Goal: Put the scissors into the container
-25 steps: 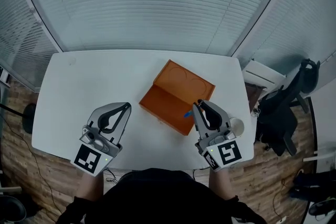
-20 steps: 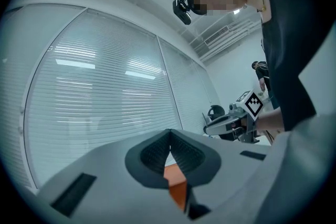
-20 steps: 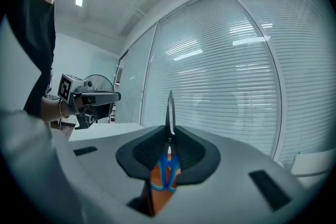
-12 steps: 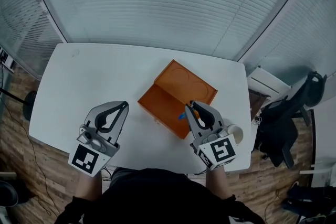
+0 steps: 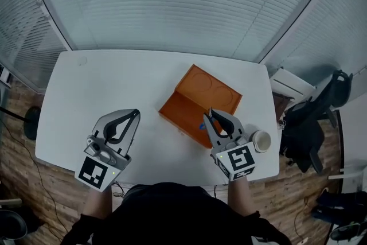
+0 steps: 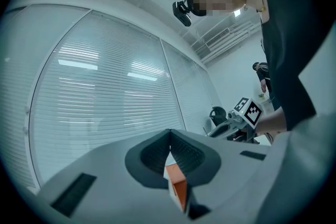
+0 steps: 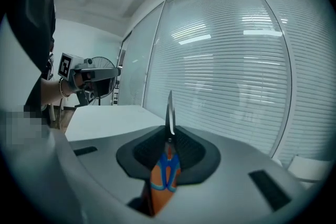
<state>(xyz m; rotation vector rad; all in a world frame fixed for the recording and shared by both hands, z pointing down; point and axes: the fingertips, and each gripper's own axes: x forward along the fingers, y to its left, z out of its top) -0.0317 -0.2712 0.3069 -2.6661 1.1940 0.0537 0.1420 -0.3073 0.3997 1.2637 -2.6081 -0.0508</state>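
Observation:
An orange container (image 5: 198,101) lies open near the middle right of the white table (image 5: 103,83), with two round hollows in its far half. My right gripper (image 5: 213,115) hovers at its near right edge, shut on the scissors (image 5: 205,125). In the right gripper view the scissors (image 7: 169,113) stand between the jaws, blade tip up, blue and orange handles low. My left gripper (image 5: 135,114) is over the table to the container's left, shut and holding nothing. In the left gripper view the orange container (image 6: 180,190) shows through a slit below the closed jaws.
A small white cup (image 5: 261,140) stands by the table's near right corner, just right of my right gripper. A dark office chair (image 5: 318,115) stands beyond the right edge. Window blinds run along the far side. Wooden floor lies around the table.
The right gripper with the scissors has edged slightly left along the container's near edge. The left gripper has barely moved. The head view has shifted a little.

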